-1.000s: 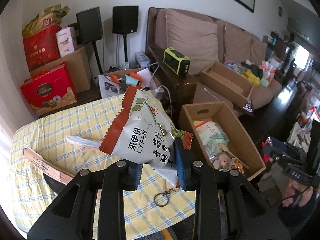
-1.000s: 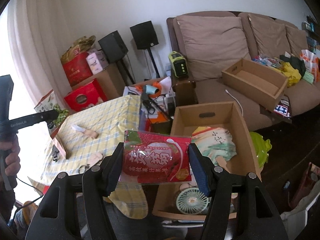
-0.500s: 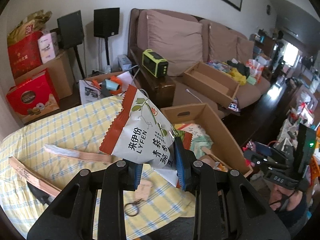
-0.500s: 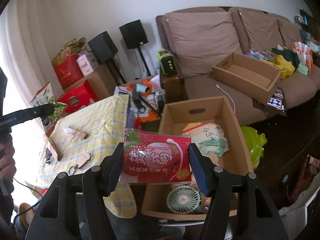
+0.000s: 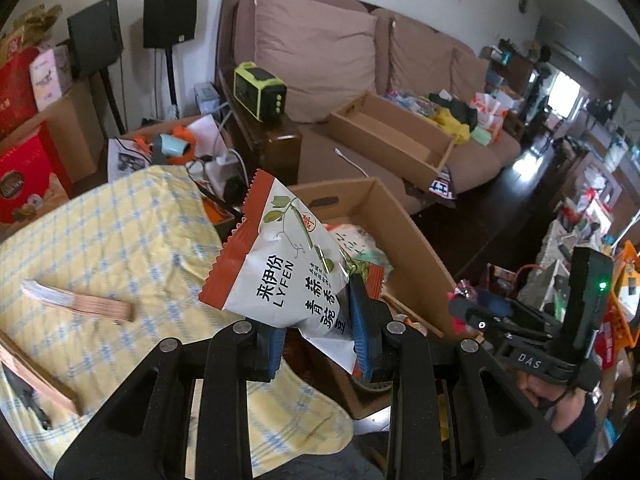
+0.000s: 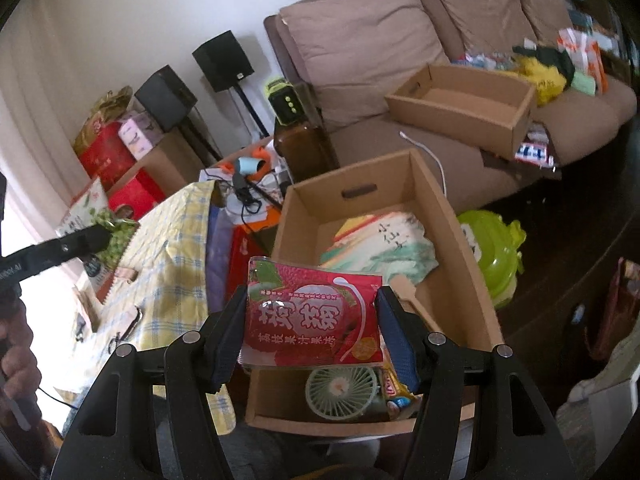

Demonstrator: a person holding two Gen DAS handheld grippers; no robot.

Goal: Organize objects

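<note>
Left claw [image 5: 318, 334] angled downward, clenched on white snack bag [image 5: 280, 272], right claw [image 6: 312, 334] angled down over cardboard box [image 6: 448, 216], grasping red pouch [image 6: 314, 318]

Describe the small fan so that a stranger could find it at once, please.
Find the open cardboard box on the floor between the yellow checked table and the brown sofa. In its near end lies the fan. It alone is round and pale green, with a spoked grille.

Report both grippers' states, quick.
Left gripper: shut on the white snack bag with orange-red edges.
Right gripper: shut on the red lychee jelly pouch.
</note>
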